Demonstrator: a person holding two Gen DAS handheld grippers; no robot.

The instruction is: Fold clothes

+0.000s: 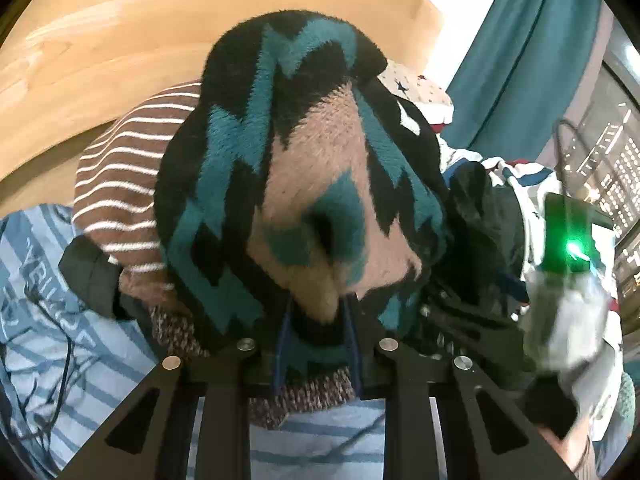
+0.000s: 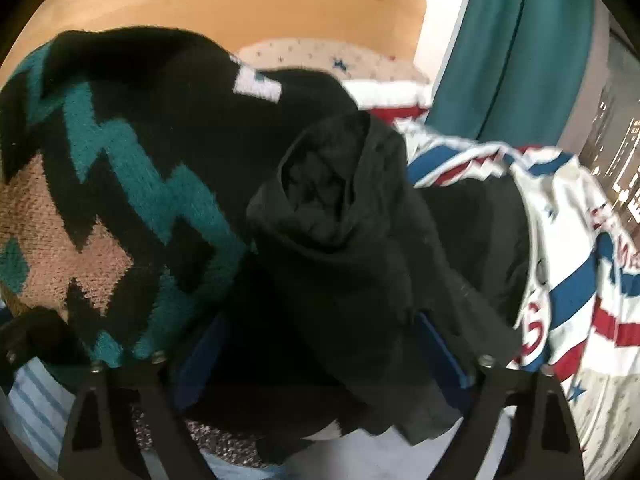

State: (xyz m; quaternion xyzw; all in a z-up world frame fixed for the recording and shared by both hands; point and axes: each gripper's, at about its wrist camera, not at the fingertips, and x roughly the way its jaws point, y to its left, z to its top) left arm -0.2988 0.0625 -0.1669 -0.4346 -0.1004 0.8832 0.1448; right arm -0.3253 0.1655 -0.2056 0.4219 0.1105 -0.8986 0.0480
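Pinching a fold of the fuzzy zigzag sweater (image 1: 280, 184), the left gripper (image 1: 318, 322) has its blue-edged fingers (image 1: 285, 332) drawn narrow, with teal-and-black knit bunched between them at the lower centre of the left wrist view. The right gripper (image 2: 320, 344) stands wide, its blue pads (image 2: 438, 344) on either side of a crumpled black garment (image 2: 340, 240) that fills the gap; whether the pads press on that cloth cannot be told, since the dark fabric swallows the fingertips and the frame is blurred.

The sweater mounds up through the middle of the left wrist view, plush, with jagged teal and black bands around a dusty pink patch. A brown top with thin white stripes (image 1: 116, 184) lies against its left side, and a speckled knit piece (image 1: 308, 394) shows beneath it. Everything rests on a pale blue striped bedsheet (image 1: 48, 320).

To the right in the right wrist view, a white jersey with red and blue stripes (image 2: 580, 280) spreads out, partly cut off by the frame edge. A wooden headboard (image 1: 120, 40) curves across the top, and a teal curtain (image 2: 520, 48) hangs at the upper right.
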